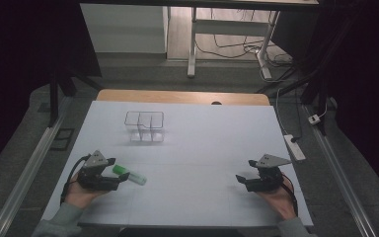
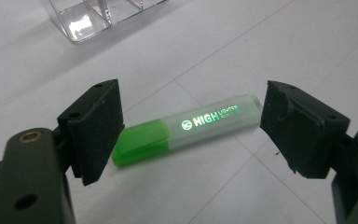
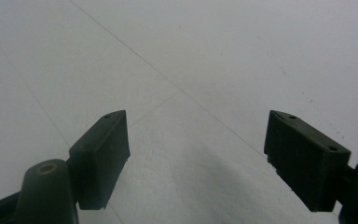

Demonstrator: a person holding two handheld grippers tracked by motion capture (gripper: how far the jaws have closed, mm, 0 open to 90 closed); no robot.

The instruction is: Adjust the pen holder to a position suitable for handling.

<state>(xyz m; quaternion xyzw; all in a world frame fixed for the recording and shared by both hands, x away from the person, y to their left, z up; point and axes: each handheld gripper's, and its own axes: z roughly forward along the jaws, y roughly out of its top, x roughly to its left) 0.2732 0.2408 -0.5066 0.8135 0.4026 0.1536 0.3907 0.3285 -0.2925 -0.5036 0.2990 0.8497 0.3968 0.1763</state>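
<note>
A green highlighter [image 1: 129, 175] [image 2: 186, 129] with a translucent body and green cap lies flat on the white table [image 1: 192, 148]. My left gripper [image 1: 118, 170] [image 2: 191, 130] is open, its jaws spread to either side of the pen's two ends without touching it. At the right front of the table my right gripper [image 1: 244, 170] [image 3: 196, 158] stands open over bare table, nothing between its jaws. A clear plastic divided holder [image 1: 144, 127] [image 2: 93, 16] stands farther back, left of centre.
The table's wooden far edge [image 1: 182, 97] borders a floor with desk legs and cables. A power strip [image 1: 294, 147] lies off the table's right side. A metal rail [image 1: 27, 170] runs along the left.
</note>
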